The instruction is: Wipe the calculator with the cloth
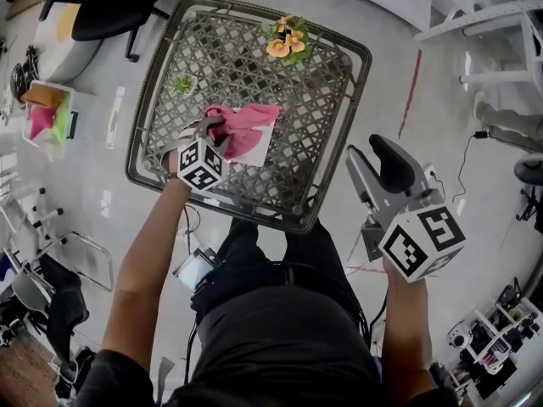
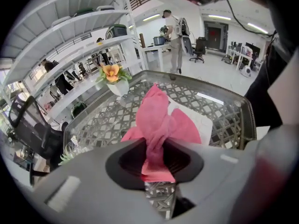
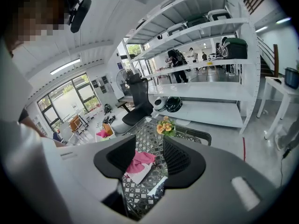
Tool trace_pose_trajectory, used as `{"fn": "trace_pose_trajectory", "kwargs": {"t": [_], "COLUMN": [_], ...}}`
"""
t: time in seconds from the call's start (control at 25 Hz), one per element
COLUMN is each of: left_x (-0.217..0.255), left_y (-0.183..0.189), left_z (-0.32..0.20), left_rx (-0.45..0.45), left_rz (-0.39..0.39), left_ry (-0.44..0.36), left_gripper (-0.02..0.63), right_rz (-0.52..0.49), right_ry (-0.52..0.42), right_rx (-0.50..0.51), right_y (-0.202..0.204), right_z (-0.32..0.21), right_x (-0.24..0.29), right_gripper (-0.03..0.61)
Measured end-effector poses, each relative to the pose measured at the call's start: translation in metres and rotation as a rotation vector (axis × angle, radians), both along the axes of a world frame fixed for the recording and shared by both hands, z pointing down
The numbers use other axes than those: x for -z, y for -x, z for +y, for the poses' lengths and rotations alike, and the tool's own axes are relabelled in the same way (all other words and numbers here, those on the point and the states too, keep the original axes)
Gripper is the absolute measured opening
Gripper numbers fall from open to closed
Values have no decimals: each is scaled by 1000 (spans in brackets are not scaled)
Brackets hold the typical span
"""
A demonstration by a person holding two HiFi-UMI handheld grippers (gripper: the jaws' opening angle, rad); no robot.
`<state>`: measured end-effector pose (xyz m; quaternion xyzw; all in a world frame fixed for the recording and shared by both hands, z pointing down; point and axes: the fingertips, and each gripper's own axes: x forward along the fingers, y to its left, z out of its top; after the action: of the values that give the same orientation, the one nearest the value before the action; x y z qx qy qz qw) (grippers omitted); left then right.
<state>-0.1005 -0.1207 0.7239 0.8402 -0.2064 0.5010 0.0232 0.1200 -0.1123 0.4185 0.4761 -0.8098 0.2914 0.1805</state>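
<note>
There are two hand-held grippers, one cloth, one calculator, one pot of orange flowers [image 1: 287, 41] and one small green plant [image 1: 182, 83] showing, all of them on or over the lattice-patterned surface [image 1: 322, 125].

The cloth [image 1: 246, 125] is showing as a bright pink, soft piece, bunched and twisted into a narrow neck where it is being pinched and fanning out into loose folds beyond that. The calculator [image 1: 259, 153] is appearing only as a flat white slab with a straight edge and a corner poking out from under the pink folds; its keys cannot be made out.

The left hand-held gripper [image 1: 216, 130] is clamping the cloth, its dark pads pressing on the twisted neck from both sides, as the left gripper view is showing [image 2: 155, 160]. It is pointing steeply down near the middle of the surface. The cloth [image 2: 161, 120] is draping from the jaws forward onto the calculator [image 2: 205, 120], which is lying just beyond and beneath the jaw tips, partly covered.

The right hand-held gripper [image 1: 366, 147] is hovering off the right edge of the surface, well apart from the calculator, with its jaws standing wide and gripping nothing. In the right gripper view the gap between its jaws [image 3: 144, 155] is framing the distant cloth [image 3: 140, 160] and the white calculator [image 3: 140, 173] under it.
</note>
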Motion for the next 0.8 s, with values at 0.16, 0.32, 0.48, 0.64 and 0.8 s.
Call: {"fn": "trace_pose_trajectory", "kwargs": {"t": [0.16,0.32,0.48,0.64,0.8], "left_x": [3,10,11,3,-1], "left_y": [22,45,57,44,25], "left_z": [-5,-11,-8,6,12], "left_rx": [130,422,720,841,848], "left_rz": [37,220,445,553,577], "left_ry": [33,133,243,336,368], "left_gripper": [155,155,155,155,155], "right_rz": [-2,-4,-2,-2,-1], "right_ry": [0,3,6,7,15], "right_rx": [7,9,10,8,4], "right_y": [7,13,14,14,9], "right_z": [0,-1,-1,-3,-2], "right_x": [0,-2,-3,-3,-7], "right_gripper": [183,183,183,183,183]}}
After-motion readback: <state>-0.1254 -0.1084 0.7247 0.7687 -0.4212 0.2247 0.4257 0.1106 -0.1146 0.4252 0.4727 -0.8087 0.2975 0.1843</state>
